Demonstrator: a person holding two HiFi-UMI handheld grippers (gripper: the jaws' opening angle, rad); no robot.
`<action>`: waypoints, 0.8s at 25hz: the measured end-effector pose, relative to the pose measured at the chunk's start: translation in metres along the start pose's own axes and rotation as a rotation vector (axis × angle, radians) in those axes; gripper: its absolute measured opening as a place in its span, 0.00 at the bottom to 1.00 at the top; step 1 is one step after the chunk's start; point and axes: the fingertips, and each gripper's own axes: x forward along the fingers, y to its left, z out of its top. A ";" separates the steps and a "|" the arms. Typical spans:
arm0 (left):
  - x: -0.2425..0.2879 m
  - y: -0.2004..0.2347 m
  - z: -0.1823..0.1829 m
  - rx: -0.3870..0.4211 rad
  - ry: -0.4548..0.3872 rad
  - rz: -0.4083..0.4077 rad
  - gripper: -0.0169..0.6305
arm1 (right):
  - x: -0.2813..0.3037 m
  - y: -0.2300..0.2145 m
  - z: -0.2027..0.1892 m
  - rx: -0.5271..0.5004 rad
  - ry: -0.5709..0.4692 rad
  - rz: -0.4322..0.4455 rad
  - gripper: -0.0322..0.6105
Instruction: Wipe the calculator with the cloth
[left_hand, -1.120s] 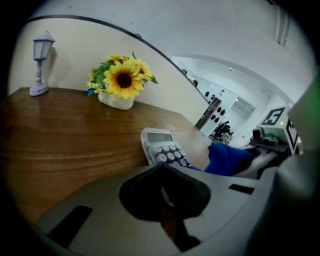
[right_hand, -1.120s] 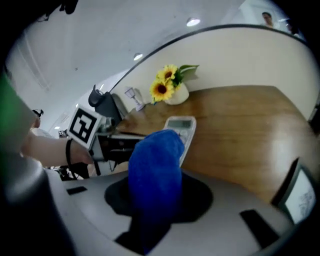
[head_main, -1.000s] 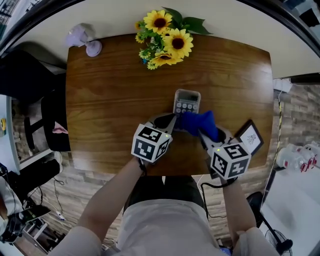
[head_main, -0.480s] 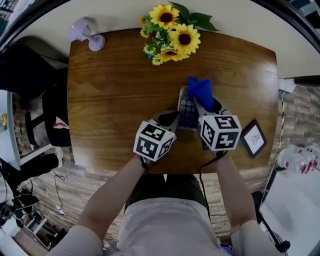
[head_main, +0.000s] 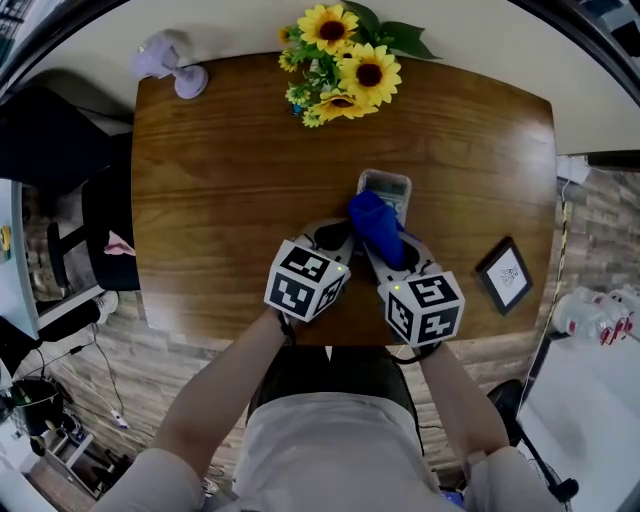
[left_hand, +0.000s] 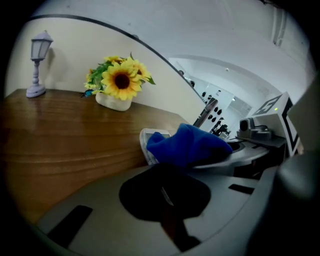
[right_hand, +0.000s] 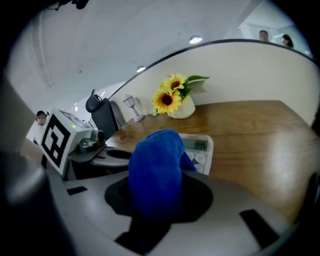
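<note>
Closest in, the left gripper (head_main: 338, 238) has its jaws pinched together on the near left corner of the calculator (head_main: 388, 187), and the marker cube sits just behind them. Right beside it, the right gripper (head_main: 388, 258) is clenched on the blue cloth (right_hand: 154, 167). The cloth bunches up out of the jaws and drapes forward over the calculator's keys. The calculator lies flat on the wooden table (head_main: 220, 200), near the middle and a little toward the person. Its lower half is under the cloth, and its display end pokes out beyond it, clear to see. Off to the right, near the table's front edge, a small picture frame (head_main: 503, 273) lies apart from the action. At the far edge there's a bunch of sunflowers (head_main: 345, 65), and in the far left corner a little pale lamp (head_main: 165, 70).
</note>
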 end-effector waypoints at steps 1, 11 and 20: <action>0.000 0.000 0.000 0.017 0.002 0.003 0.03 | -0.004 0.003 -0.007 0.011 0.013 0.012 0.24; -0.003 0.001 -0.005 -0.049 0.033 -0.026 0.03 | -0.036 0.019 -0.076 0.105 0.225 0.058 0.24; -0.057 0.020 -0.012 -0.096 0.064 0.054 0.03 | -0.071 0.007 -0.055 0.091 0.179 -0.024 0.24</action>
